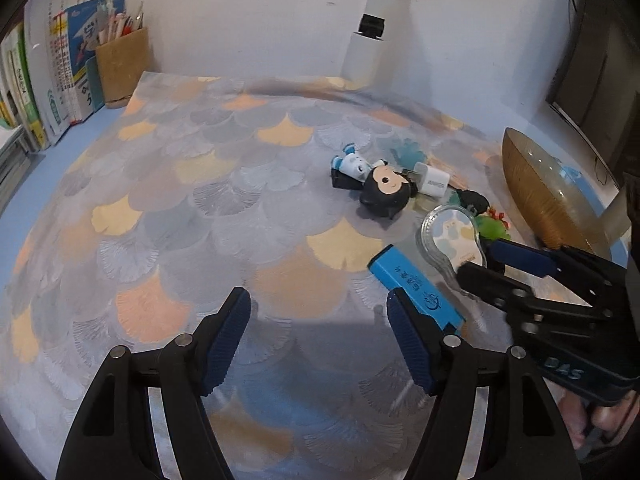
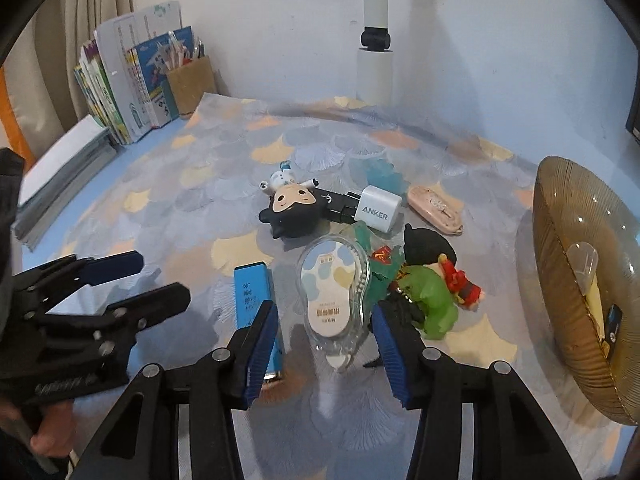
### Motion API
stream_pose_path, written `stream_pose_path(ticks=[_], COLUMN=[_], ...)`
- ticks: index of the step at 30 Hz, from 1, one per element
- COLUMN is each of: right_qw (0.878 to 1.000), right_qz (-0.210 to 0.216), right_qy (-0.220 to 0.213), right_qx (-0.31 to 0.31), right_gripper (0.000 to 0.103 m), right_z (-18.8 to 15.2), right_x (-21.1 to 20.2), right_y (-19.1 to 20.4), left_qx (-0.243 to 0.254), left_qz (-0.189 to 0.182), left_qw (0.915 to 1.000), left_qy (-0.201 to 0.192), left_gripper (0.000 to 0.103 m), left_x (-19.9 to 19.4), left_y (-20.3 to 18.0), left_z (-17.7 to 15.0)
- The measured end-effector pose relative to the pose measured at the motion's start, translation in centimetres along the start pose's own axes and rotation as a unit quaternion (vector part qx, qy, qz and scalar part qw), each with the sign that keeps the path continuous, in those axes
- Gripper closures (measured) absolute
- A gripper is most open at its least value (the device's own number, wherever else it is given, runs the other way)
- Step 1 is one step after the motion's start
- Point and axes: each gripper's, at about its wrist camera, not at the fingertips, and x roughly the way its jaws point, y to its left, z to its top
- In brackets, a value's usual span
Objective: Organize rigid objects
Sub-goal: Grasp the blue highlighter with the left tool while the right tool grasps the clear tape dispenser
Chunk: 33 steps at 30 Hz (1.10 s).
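Right wrist view, right claw [image 2: 326, 350] angled down, straddling tape dispenser [image 2: 334, 294]

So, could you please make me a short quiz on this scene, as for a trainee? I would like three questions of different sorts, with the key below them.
1. True or false: in the right wrist view, the blue box lies to the left of the clear oval case.
2. Which word is printed on the white charger? A) SONY B) ANKER C) APPLE
3. In a few words: which gripper has the clear oval case between its fingers?

Key
1. True.
2. B.
3. The right gripper. Its pads stand on either side of the case without pressing on it.
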Motion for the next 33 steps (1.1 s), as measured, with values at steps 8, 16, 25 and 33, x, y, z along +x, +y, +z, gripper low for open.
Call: stream_pose_path(ticks=[8, 16, 25, 33], right_qw=[0.997, 0.999, 0.998, 0.996], right_qz=[-0.059, -0.007, 0.037, 0.054], right_qy=[-0.001, 0.017, 0.041, 0.034], right_qx=[-0.05, -0.051, 0.036, 0.063], right_gripper=[0.055, 0.067, 0.067, 0.067], right_z=[-0.1, -1.6, -6.8, -9.0], right_x=[1.6, 0.7, -3.5, -4.8], right_y=[1.9, 1.9, -1.4, -5.0], left_qx=[-0.007, -0.014, 0.024, 0.093], left_qz=[-0.008, -0.012, -0.036, 0.04], left_qw=[0.9999, 0.9997, 0.9985, 0.9946], left_qy=[0.011, 0.015, 0.035, 0.023], left_gripper=[0.035, 0.035, 0.033, 0.08], left_x=[0.6, 0.4, 1.8, 3.5], left_y=[-0.1, -0.1, -4.5, -8.6], left_z=[-0.2, -0.5, -0.7, -0.2])
